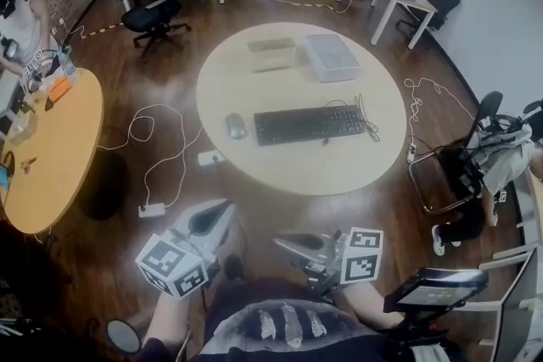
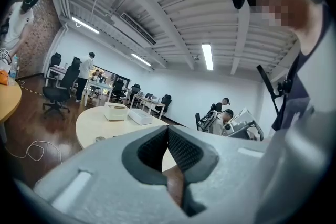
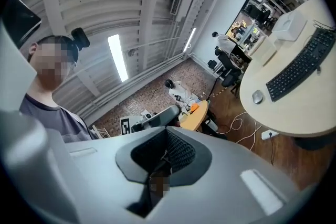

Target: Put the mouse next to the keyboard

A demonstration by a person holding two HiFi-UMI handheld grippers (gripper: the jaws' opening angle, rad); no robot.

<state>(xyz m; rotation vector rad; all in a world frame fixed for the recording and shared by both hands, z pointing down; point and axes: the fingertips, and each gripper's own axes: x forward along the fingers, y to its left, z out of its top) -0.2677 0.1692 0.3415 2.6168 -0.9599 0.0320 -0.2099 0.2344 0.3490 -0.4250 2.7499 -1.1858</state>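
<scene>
- Head view: the mouse (image 1: 236, 125) lies on the round table (image 1: 339, 174), just beside the left end of the black keyboard (image 1: 310, 125), with a narrow gap between them. A white box (image 1: 331, 57) and a beige box (image 1: 271, 53) sit further back on the same top. The left gripper (image 1: 222, 212) and the right gripper (image 1: 284, 242) hang close to the person's body, well apart from the table, and neither carries anything.
- Left gripper view: the jaws are pressed together with nothing between them. The table's near rim (image 2: 89, 122) and both boxes show beyond (the keyboard is hidden behind the gripper's own body).
- Right gripper view: the jaws are likewise closed and empty. Off to the right, the mouse (image 3: 258, 96) rests near the end of the keyboard (image 3: 302, 65), on the tabletop (image 3: 315, 107).
- Progress: judging by how things lie, the mouse already has its place next to the keyboard and nothing is in hand. The placing looks done, and at most a small nudge closer would be left, if any is wanted.
</scene>
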